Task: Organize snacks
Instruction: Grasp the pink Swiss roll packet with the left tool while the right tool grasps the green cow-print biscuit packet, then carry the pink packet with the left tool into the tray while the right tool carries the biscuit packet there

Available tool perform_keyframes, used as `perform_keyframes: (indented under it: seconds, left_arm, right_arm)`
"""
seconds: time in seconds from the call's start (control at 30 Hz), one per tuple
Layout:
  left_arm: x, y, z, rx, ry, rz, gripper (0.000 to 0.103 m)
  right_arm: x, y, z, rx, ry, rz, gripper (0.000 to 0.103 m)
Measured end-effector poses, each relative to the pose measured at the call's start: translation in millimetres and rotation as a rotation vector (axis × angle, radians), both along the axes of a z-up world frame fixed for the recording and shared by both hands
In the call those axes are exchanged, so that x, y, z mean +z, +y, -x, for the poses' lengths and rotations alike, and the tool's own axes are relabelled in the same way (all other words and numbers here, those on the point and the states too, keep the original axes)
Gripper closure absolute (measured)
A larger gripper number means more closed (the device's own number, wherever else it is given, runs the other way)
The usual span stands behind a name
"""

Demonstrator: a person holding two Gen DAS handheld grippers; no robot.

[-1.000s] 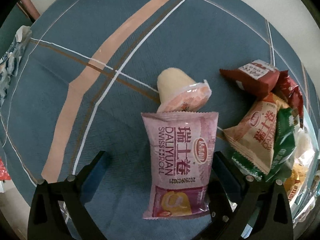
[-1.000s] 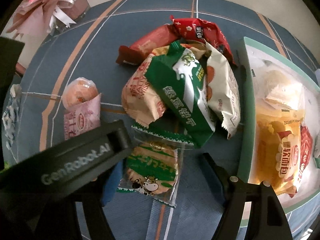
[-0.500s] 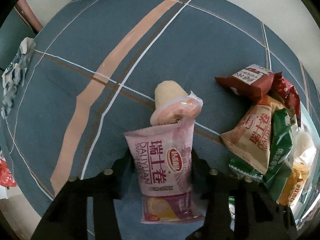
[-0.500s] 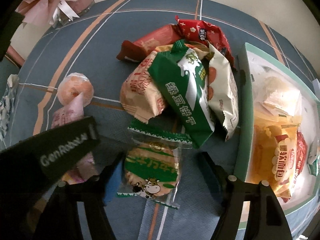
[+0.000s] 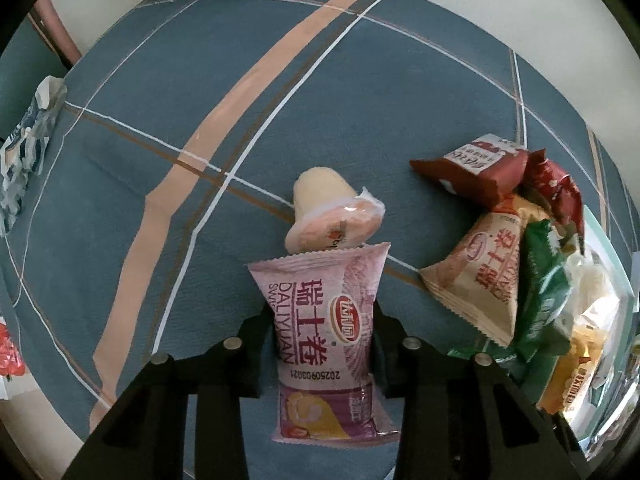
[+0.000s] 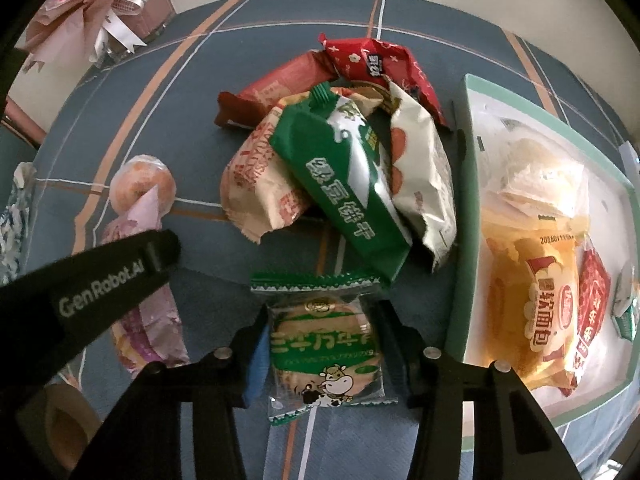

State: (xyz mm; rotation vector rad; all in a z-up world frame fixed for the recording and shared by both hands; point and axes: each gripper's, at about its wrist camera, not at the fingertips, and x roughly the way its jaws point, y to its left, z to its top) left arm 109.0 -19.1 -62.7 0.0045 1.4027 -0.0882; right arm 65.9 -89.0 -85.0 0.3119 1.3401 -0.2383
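Left gripper (image 5: pixel 324 340): clenched on the pink roll pack (image 5: pixel 324 332), a slick, puffy film pouch pinched at its waist.
Risk, left: the jelly cup (image 5: pixel 332 216), a smooth plastic cone lying just ahead, touches the pouch edge and may roll.
Right gripper (image 6: pixel 324 340): fingers close beside the green biscuit pack (image 6: pixel 324 340); grip unclear.
Risk, right: crinkly film could slip; the pile (image 6: pixel 340 160) ahead overlaps it.
Tray (image 6: pixel 464 240): right of it, rigid, partly filled.
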Motion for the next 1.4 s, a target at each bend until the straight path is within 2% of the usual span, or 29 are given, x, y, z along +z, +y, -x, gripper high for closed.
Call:
perform_keyframes:
  seconds: [0.27,0.63,0.9,1.1,1.4]
  left_arm:
    - [33,2,2,0.021,-0.07,0.023,0.063]
    - [73,4,11,0.031,-0.182,0.043,0.063]
    - [101,-1,19,0.016,-0.259,0.055,0.063]
    - [109,-28,25,-0.044,-0.283,0.069,0.063]
    - [119,-84,44,-0.193,-0.293,0.11,0.063]
  right_arm:
    - [15,-20,10,-0.026,-0.017,-0.091,0.051]
    - [81,-36,24,-0.042,-0.144,-0.152,0.052]
    - [111,-70,35,-0.113,-0.213,-0.132,0.052]
    - [114,-108,41,-0.191,-0.238,-0.101,0.051]
    - [118,-170,64,-0.358,-0.253,-0.091,0.051]
